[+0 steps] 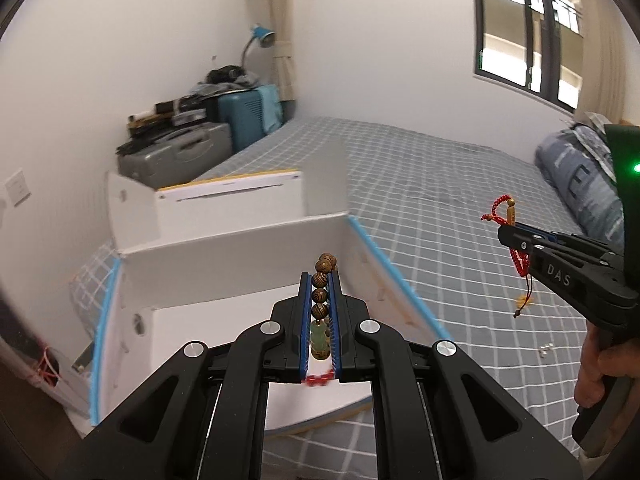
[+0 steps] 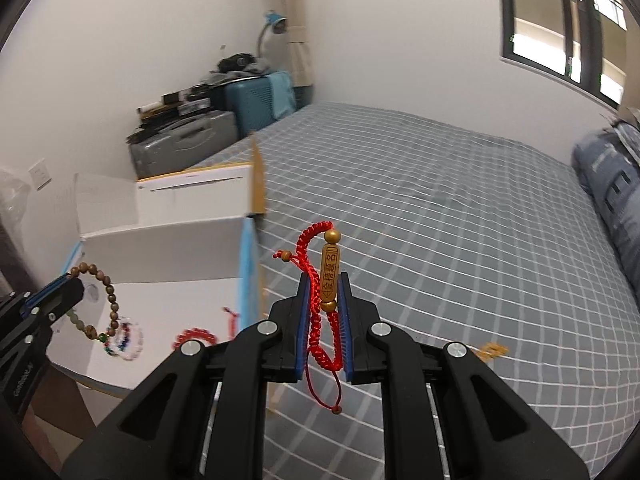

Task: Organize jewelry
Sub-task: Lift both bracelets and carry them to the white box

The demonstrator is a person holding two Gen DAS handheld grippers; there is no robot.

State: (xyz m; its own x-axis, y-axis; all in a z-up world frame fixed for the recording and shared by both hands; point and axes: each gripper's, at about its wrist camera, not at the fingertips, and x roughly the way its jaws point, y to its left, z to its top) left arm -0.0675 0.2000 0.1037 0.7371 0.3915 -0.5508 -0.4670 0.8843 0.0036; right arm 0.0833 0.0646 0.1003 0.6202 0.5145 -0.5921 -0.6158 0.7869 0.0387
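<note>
Left hand-held gripper [image 1: 320, 300] and right hand-held gripper [image 2: 324, 304] both clamped, held aloft.

beads [image 1: 321, 294]: grained wood, polished, plus one pale green stone-like bead
cord [image 2: 316, 320]: braided red thread, matt
charm [image 2: 330, 278]: gold, satin sheen
box [image 1: 224, 248]: white card, smooth, matt
bedsheet [image 2: 440, 220]: checked cloth
grippers [image 1: 320, 322]: black matt plastic, blue ribbed pads

The tall white cardboard box walls [image 2: 160, 240] are fencing its open top, while the grey checked bed [image 2: 460, 240] beside it is lying open for passage.
</note>
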